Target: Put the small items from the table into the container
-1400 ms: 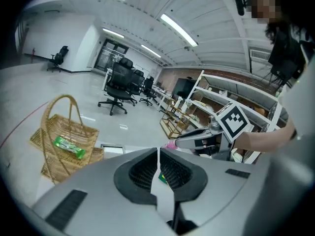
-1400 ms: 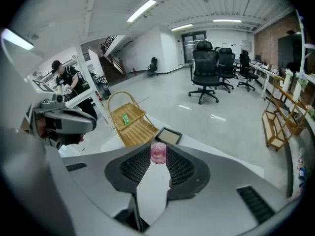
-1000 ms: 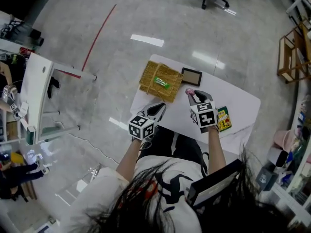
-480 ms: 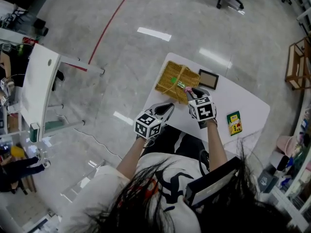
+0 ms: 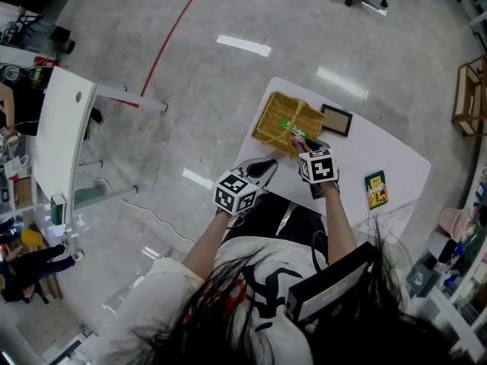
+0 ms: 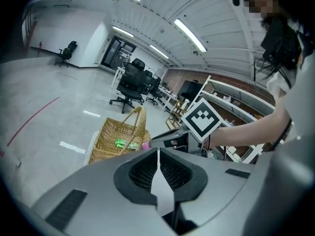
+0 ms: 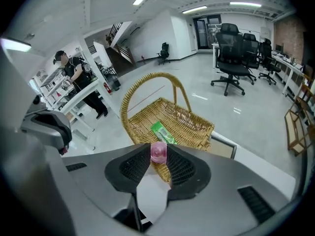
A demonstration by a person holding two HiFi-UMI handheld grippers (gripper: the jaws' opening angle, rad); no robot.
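Note:
A wicker basket (image 5: 274, 116) with a hoop handle stands at the far left end of the white table (image 5: 380, 158); a green packet (image 5: 287, 124) lies inside it. My right gripper (image 5: 301, 141) is shut on a small pink round item (image 7: 158, 152), held just at the basket's (image 7: 172, 119) near rim, above the table. The green packet (image 7: 162, 132) shows beyond the pink item. My left gripper (image 5: 266, 166) hovers at the table's near left edge, jaws shut with nothing between them (image 6: 157, 152). From it the basket (image 6: 118, 139) and the pink item (image 6: 145, 145) show ahead.
A dark-framed flat panel (image 5: 337, 119) lies behind the basket on the table. A yellow-green packet (image 5: 375, 189) lies at the table's right. Office chairs (image 7: 231, 48) stand beyond, a person (image 7: 78, 77) stands far off, and a white desk (image 5: 65, 128) is to the left.
My right gripper has carried the pink item leftwards and down from over the table's middle to the basket's near rim. The left gripper has shifted a little towards the table.

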